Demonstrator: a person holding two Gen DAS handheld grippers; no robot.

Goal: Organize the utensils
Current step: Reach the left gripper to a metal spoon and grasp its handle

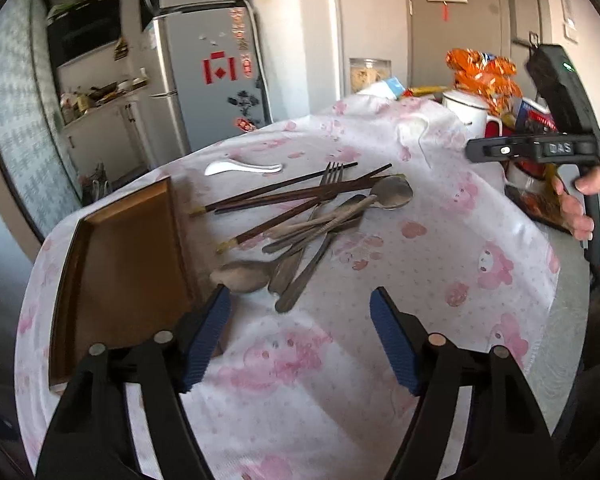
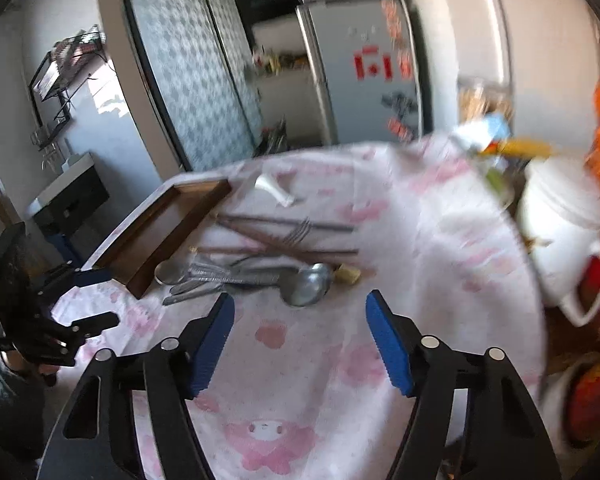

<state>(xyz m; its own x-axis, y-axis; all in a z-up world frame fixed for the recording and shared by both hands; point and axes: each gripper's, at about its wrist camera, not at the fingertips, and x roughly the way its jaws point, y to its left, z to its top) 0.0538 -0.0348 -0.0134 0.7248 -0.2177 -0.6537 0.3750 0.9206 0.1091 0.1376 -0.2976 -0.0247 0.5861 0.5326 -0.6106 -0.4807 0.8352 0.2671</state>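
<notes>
The utensils (image 1: 300, 220) lie in a loose pile on the bench (image 1: 440, 280), on its pink-patterned cloth, just beside the long edge of the wooden tray (image 1: 128, 272), which holds nothing. The pile contains dark chopsticks (image 1: 276, 192), a fork (image 1: 330, 178) and several metal spoons (image 1: 392, 194); a white ceramic spoon (image 1: 240, 168) lies apart, farther back. Your left gripper (image 1: 300, 312) is spread with nothing between its fingers; the nearest spoon bowl (image 1: 242, 276) lies just ahead of its left finger, with the handles running away toward the far right. Your right gripper (image 2: 300, 316) is also spread and empty, just short of a spoon bowl (image 2: 306, 286), with the handles running leftward across its line. Judge the left hand nearer the tray. The left view shows your right hand (image 1: 580, 208) on its handle; the right view, though blurred, shows the left gripper body (image 2: 40, 312).
</notes>
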